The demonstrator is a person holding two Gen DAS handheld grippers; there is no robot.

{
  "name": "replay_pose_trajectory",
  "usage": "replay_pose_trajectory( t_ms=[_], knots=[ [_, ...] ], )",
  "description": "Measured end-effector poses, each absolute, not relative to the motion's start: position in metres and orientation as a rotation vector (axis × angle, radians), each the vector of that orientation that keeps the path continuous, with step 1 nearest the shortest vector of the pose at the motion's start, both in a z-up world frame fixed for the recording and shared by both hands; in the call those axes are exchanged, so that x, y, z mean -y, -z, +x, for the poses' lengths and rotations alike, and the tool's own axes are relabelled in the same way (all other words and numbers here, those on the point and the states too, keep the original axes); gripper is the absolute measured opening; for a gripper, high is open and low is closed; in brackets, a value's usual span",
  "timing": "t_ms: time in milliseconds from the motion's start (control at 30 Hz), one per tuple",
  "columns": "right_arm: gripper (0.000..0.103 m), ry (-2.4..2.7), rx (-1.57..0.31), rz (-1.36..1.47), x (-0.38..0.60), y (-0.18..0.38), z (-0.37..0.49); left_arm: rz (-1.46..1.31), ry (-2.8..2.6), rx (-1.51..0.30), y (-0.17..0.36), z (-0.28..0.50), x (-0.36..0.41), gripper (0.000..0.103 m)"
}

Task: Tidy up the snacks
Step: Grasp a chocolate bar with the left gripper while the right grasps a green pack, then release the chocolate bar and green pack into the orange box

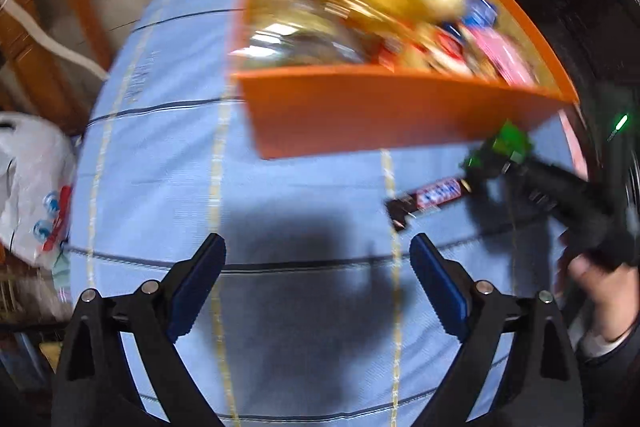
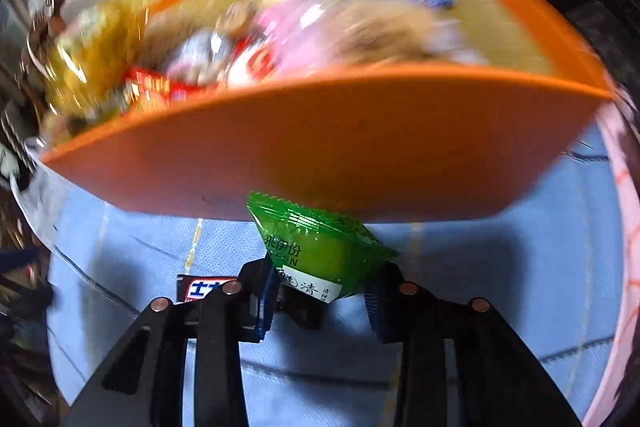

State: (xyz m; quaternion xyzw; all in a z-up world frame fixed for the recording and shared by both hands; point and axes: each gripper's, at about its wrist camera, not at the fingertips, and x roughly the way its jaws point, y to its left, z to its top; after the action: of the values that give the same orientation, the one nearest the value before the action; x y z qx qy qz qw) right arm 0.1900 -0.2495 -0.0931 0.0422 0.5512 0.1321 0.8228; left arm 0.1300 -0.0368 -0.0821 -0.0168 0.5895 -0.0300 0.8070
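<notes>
Blue striped cloth (image 1: 168,163) covers the work surface, with an orange bin (image 2: 320,155) of mixed snacks at twelve o'clock. Right gripper (image 2: 320,297) has its jaws clamped on a green packet (image 2: 316,251) just below the bin's near wall. Left gripper (image 1: 316,259) hangs spread and empty; a chocolate bar (image 1: 428,199) lies at two o'clock from it. Judged step: picking up. Next, lift the packet over the rim.

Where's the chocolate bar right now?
The chocolate bar lies on the blue cloth in front of the orange bin, beside the right gripper, right of centre in the left wrist view.
</notes>
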Motion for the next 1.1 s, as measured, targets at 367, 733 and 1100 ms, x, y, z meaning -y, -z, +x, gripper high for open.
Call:
replay_pose_trajectory(
  t_ms=[367,733,1100],
  knots=[
    [0.037,-0.221,-1.175,0.222,0.322,0.074,0.129,0.334,0.336,-1.256,0.146,0.167,0.146,0.060],
    [0.039,-0.260,-1.176,0.213,0.308,0.066,0.131,0.082,0.436,-1.312,0.140,0.155,0.115,0.016],
    [0.039,-0.418,-1.056,0.160,0.259,0.000,0.149,-0.104,0.391,-1.151,0.028,0.131,0.068,0.017]
  ],
)
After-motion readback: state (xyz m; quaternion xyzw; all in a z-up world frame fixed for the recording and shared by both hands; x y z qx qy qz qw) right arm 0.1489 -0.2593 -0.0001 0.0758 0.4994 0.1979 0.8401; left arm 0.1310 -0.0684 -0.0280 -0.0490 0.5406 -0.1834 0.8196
